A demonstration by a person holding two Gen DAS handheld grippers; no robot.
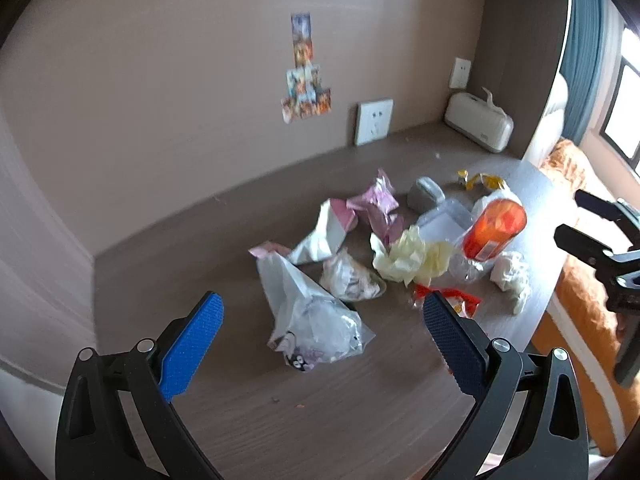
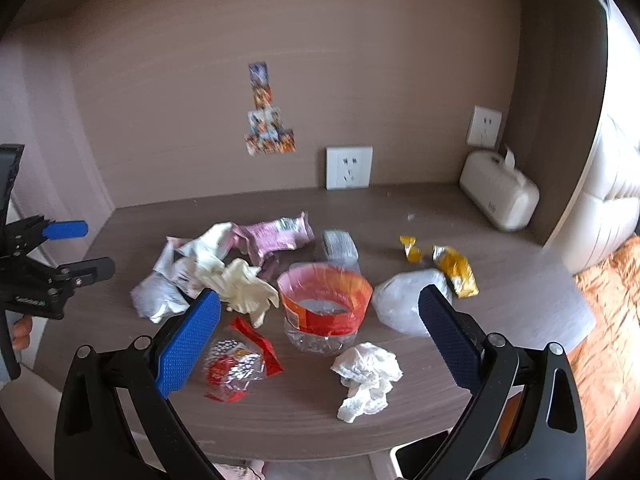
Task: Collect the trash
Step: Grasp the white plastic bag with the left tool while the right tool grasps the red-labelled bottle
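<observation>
Left wrist view: left gripper [image 1: 322,322] hangs over the bench [image 1: 200,248], fingers [image 1: 192,344] spread wide, holding nothing. Directly between and ahead of them lies a clear plastic bag [image 1: 316,312] with crumpled stuff inside, near edge of the trash pile. Behind it: white-pink folded wrapper [image 1: 324,232], crumpled pink wrapper [image 1: 378,204], pale yellow glove [image 1: 412,256], orange-labelled plastic bottle [image 1: 494,228] lying on its side, white tissue wad [image 1: 512,276], red snack wrapper [image 1: 460,300] partly behind the right finger. Right gripper [image 1: 592,224] shows at the right edge, off the bench side, well apart from the pile. Bag looks light, floppy, slick; likely best pinched at a bunched fold up top, not the flat film.

Right wrist view: right gripper [image 2: 320,320] aimed at the pile from the bench front edge, fingers [image 2: 188,340] released wide, empty. The bottle [image 2: 324,304] sits just ahead between them, its cut or open end facing the camera. Red snack wrapper [image 2: 236,364] near the left finger, tissue wad [image 2: 368,376] near the right one, yellow glove [image 2: 244,288] behind, yellow foil wrapper [image 2: 452,264] and a clear bag lump [image 2: 404,300] to the right. Left gripper [image 2: 64,252] visible at far left, open too, with a bit of a hand [image 2: 20,332] below it. Bottle: light, thin-walled, will crush and slip; grip across the labelled body. Tissue and wrappers: weightless, soft, take any bunched part. No bin in view in either picture.
</observation>
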